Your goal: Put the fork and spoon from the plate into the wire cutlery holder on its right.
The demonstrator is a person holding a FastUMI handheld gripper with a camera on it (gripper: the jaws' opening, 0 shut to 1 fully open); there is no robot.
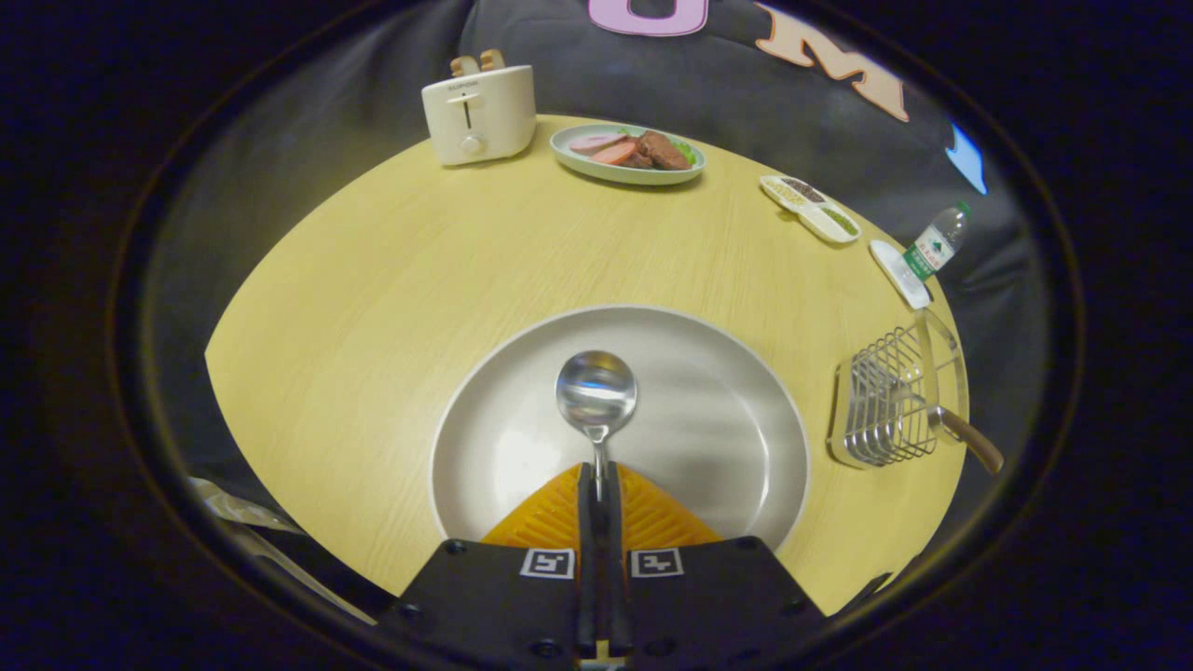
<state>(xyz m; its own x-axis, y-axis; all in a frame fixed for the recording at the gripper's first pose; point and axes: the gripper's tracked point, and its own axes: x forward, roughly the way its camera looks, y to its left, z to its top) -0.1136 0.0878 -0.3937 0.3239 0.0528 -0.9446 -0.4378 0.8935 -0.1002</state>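
Observation:
A metal spoon (596, 391) points away from me over the wide white plate (727, 466), its bowl ahead of the fingers. My gripper (597, 477) is shut on the spoon's handle, which runs back between the two fingers. To the right of the plate stands the wire cutlery holder (887, 401) on the wooden table. A wooden-handled utensil (969, 440) sticks out of the holder toward the right; its head is hidden by the wires.
At the back of the round table (373, 280) stand a cream toaster (479, 112) and a green plate of food (626, 154). Further right lie a divided white tray (809, 207), a small white dish (899, 272) and a water bottle (935, 242).

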